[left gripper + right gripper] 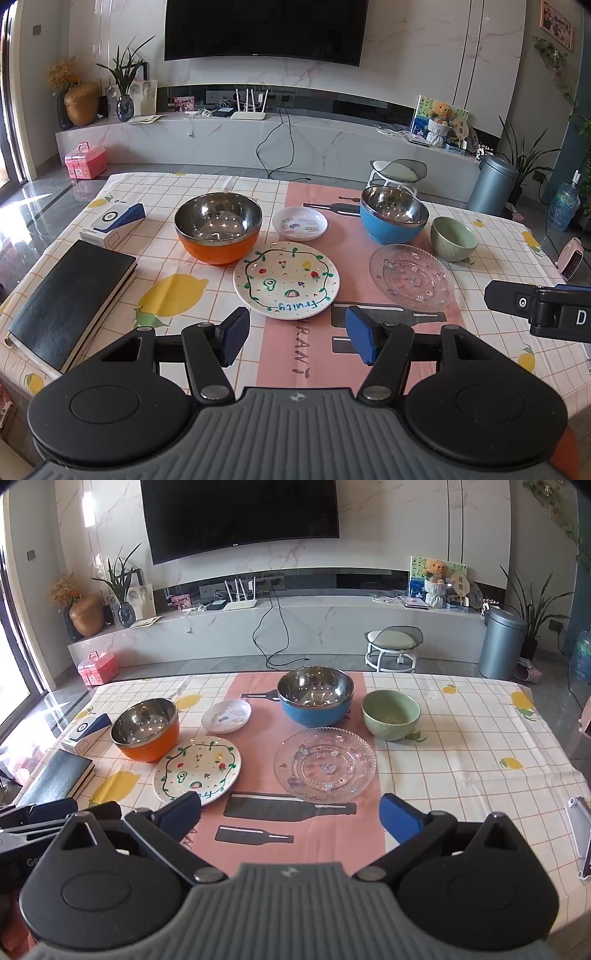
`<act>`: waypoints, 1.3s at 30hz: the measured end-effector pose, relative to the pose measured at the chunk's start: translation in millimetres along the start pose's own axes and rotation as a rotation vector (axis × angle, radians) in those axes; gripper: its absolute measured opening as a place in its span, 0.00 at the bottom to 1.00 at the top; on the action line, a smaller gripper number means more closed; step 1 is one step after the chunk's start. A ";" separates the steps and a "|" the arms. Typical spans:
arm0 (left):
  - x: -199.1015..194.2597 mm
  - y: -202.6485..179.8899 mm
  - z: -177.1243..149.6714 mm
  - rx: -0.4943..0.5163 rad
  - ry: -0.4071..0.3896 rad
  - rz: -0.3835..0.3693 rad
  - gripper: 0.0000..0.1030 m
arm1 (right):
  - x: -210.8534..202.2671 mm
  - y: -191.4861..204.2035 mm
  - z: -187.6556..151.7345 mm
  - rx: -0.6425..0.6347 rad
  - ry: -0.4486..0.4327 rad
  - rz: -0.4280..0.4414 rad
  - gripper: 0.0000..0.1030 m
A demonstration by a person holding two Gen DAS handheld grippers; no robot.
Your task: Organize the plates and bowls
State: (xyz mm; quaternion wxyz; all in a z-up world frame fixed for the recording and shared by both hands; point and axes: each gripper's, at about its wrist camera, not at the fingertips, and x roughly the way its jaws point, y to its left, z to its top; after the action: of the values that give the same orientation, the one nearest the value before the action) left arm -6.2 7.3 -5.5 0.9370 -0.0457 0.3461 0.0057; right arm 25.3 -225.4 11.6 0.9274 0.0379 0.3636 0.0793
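On the table stand an orange steel-lined bowl (218, 230) (146, 729), a blue steel-lined bowl (394, 215) (315, 696) and a green ceramic bowl (454, 238) (390, 714). A white fruit-painted plate (286, 284) (197, 768), a small white saucer (299, 223) (226, 716) and a clear glass plate (412, 277) (324, 763) lie between them. My left gripper (295, 338) is open and empty, just short of the painted plate. My right gripper (291, 818) is open and empty, just short of the glass plate.
A black notebook (70, 304) and a white-blue box (116, 223) lie at the table's left. The right gripper's body (543, 308) shows at the right of the left wrist view. A small pink heater (571, 262) stands off the right edge. A white object (580, 830) lies at the right edge.
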 end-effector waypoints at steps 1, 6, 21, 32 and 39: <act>0.1 0.7 -1.0 -0.002 0.002 0.000 0.69 | -0.1 0.2 0.0 0.001 0.001 0.000 0.98; 0.1 2.5 -3.1 -0.008 0.011 -0.002 0.69 | 1.0 1.8 -0.1 -0.001 0.003 0.005 0.98; 1.3 2.2 0.3 -0.012 0.015 0.002 0.69 | 1.6 6.1 0.6 -0.013 0.009 0.000 0.98; 1.4 2.6 -0.1 -0.014 0.016 0.000 0.69 | 4.2 10.7 0.9 -0.027 0.016 0.000 0.98; 1.5 3.1 -1.3 -0.015 0.020 -0.004 0.69 | 4.6 13.9 -0.1 -0.033 0.020 0.000 0.98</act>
State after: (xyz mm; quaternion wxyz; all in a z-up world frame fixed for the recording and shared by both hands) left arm -6.0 10.2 -7.7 0.9332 -0.0533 0.3554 0.0058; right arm 27.0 -210.9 10.2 0.9242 0.0218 0.3715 0.0858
